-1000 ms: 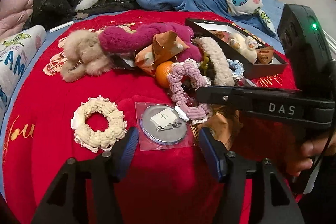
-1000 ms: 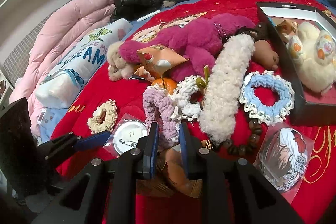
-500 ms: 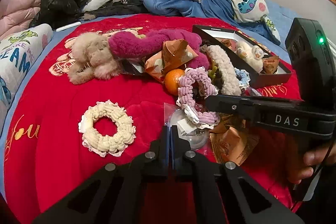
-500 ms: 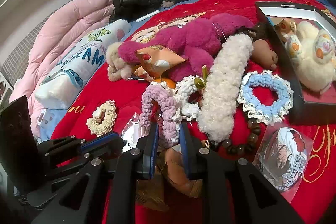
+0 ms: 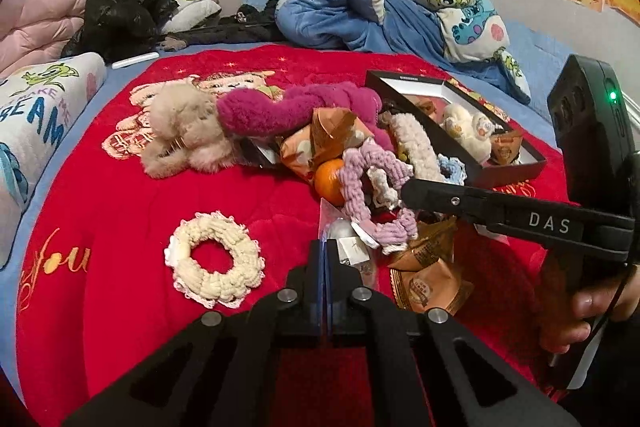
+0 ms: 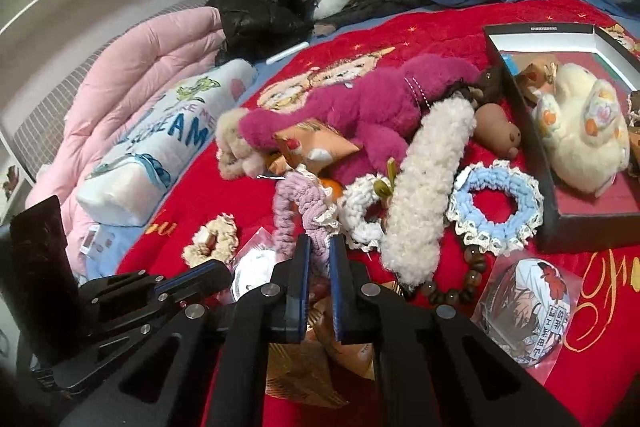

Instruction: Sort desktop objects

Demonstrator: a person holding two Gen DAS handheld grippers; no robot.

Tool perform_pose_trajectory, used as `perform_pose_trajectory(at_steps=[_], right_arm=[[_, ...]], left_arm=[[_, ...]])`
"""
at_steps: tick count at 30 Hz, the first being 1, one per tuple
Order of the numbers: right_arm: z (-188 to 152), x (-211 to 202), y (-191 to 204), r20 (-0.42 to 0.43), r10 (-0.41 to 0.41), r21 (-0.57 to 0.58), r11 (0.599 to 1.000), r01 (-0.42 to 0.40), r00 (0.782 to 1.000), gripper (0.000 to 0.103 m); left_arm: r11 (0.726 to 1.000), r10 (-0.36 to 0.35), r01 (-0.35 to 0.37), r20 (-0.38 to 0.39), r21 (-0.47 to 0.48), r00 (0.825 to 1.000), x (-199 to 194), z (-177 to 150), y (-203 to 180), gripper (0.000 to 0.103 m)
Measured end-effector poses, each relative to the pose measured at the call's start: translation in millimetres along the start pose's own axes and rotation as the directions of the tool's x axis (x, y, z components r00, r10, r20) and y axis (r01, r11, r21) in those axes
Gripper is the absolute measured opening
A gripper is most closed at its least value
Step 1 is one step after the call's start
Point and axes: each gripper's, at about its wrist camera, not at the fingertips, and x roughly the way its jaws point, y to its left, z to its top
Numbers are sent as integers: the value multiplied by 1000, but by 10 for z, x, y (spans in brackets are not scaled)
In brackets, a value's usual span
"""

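Observation:
My left gripper [image 5: 322,251] is shut on the clear sleeve of a round badge [image 5: 347,241] and holds it tilted up off the red blanket; the badge also shows in the right wrist view [image 6: 252,269]. My right gripper [image 6: 319,247] is shut on a mauve knitted scrunchie [image 6: 298,205], which also shows in the left wrist view [image 5: 360,187], lifted beside an orange [image 5: 330,179]. A cream scrunchie [image 5: 216,259] lies to the left. A black box [image 6: 576,227] at the right holds a cream plush [image 6: 580,135].
A pile sits mid-blanket: magenta plush [image 6: 360,107], beige plush [image 5: 184,131], fluffy white band [image 6: 428,183], blue scrunchie [image 6: 496,207], wooden beads [image 6: 448,287], snack packets [image 5: 428,275]. An anime badge [image 6: 528,307] lies front right. Pillows and quilts ring the blanket.
My left gripper closed on the badge sleeve and raised it, tilting the badge on edge. My right gripper lifted the mauve scrunchie a little higher.

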Motion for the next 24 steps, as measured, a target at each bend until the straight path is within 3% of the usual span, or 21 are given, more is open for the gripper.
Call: perform_pose_trajectory(at_steps=[13, 24], right_arm=[[91, -246, -42, 70, 33, 30, 999, -35, 997, 9], [101, -374, -215, 87, 13, 55, 998, -18, 996, 9]], left_arm=[[1000, -3, 2, 82, 8, 997, -252, 143, -47, 0], [999, -48, 47, 91, 19, 995, -247, 255, -298, 0]])
